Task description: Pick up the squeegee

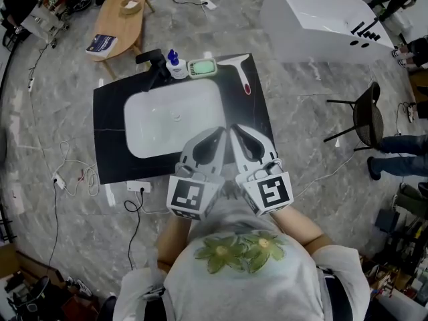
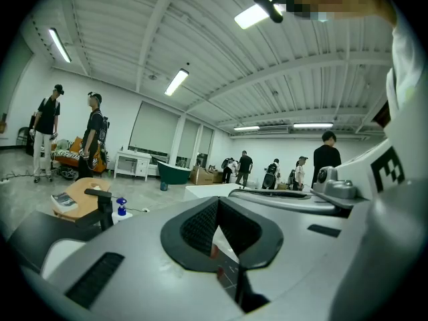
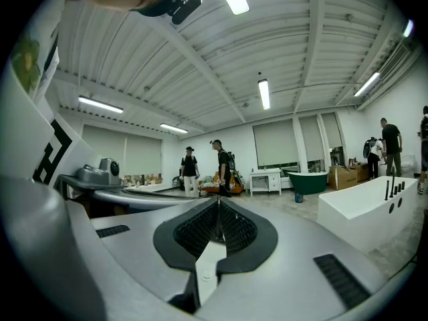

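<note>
Side by side over the near edge of the black worktop (image 1: 110,116), my left tool (image 1: 212,139) and right tool (image 1: 235,134) are both closed tight with nothing between the jaws. The squeegee (image 1: 241,72) lies flat at the worktop's far right corner, past the white basin (image 1: 175,122), well apart from both tools.

Jaws together: left gripper (image 1: 219,132), right gripper (image 1: 233,128)

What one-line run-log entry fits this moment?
left hand-held gripper: shut, empty | right hand-held gripper: shut, empty | squeegee: untouched, far right of counter
</note>
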Motion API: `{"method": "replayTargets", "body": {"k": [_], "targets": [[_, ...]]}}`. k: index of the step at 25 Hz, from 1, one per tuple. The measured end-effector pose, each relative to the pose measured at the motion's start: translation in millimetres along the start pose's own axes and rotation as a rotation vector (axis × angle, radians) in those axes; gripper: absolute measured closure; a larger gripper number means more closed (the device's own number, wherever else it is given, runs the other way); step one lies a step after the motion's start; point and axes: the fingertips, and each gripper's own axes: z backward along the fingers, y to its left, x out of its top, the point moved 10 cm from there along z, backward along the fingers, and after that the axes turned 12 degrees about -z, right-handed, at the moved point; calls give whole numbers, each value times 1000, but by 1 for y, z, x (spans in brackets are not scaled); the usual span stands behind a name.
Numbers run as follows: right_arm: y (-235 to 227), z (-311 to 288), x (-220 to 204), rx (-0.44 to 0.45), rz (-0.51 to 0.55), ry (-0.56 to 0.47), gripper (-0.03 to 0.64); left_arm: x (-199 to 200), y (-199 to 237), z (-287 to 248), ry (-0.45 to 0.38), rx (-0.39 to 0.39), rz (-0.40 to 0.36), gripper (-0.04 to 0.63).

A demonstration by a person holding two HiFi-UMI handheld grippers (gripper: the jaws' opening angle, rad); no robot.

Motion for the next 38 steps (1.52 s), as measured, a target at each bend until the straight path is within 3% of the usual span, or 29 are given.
{"method": "replayTargets", "body": {"k": [38], "targets": [[-91,-86,16,29,36,37,592,4,39,-87,11,87,-25,588]]}}
